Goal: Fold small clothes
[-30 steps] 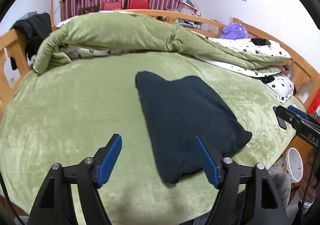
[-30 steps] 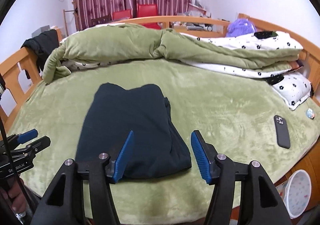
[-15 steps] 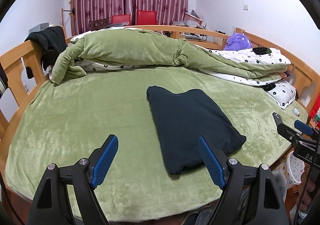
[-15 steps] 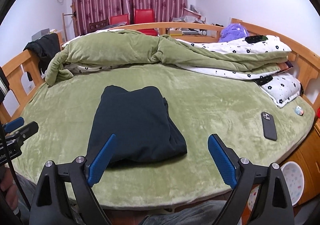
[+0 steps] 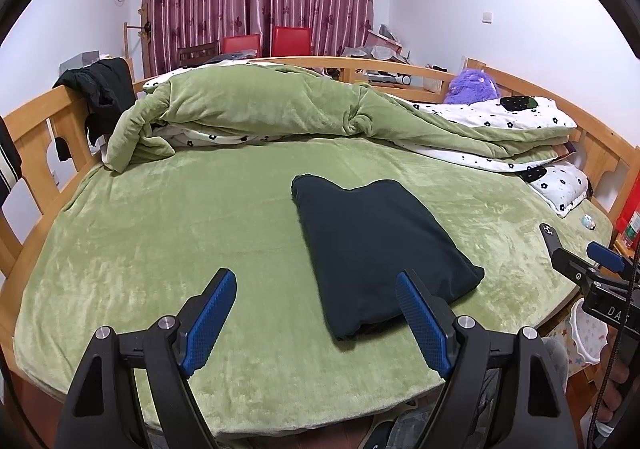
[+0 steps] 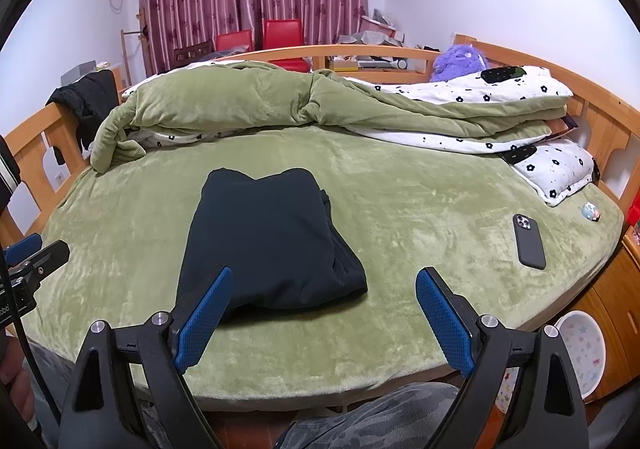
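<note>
Left wrist view: the dark garment lies folded into a compact rectangle on the green bed cover, so the fold appears complete. The next move likely calls for setting it aside or fetching another piece. The left gripper and right gripper hover level at the near bed edge, jaws wide apart, holding nothing.

We hold black-framed grippers: left gripper and right gripper, blue textured pads, silver screws; grey camouflage trousers below.
</note>
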Tool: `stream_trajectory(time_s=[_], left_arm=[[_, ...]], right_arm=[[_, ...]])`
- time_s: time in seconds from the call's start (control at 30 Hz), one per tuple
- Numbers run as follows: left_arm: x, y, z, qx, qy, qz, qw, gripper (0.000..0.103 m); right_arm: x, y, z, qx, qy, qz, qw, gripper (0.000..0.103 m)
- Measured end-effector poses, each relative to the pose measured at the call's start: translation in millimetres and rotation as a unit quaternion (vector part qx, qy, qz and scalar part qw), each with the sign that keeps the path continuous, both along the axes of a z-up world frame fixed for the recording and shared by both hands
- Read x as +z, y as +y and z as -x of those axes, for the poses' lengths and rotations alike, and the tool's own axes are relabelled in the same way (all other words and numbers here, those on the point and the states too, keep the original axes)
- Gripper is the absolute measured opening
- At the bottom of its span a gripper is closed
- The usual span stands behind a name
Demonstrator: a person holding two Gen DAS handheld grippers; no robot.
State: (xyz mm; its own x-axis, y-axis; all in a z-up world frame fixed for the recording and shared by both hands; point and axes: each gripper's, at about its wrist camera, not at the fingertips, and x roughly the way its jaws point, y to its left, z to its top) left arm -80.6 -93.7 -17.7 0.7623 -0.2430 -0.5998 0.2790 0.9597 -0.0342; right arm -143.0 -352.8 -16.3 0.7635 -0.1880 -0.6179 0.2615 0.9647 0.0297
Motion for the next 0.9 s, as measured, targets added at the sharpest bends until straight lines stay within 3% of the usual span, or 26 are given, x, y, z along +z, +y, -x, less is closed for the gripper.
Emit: stream_trajectory(time_s=[0.9], left_arm=[[1.5,0.9,5.1,-0.002,-0.002,0.002,1.0,0.081]], right_arm=[[9.2,9.2,13.2,0.002,-0.004,0.004,1.0,0.091]])
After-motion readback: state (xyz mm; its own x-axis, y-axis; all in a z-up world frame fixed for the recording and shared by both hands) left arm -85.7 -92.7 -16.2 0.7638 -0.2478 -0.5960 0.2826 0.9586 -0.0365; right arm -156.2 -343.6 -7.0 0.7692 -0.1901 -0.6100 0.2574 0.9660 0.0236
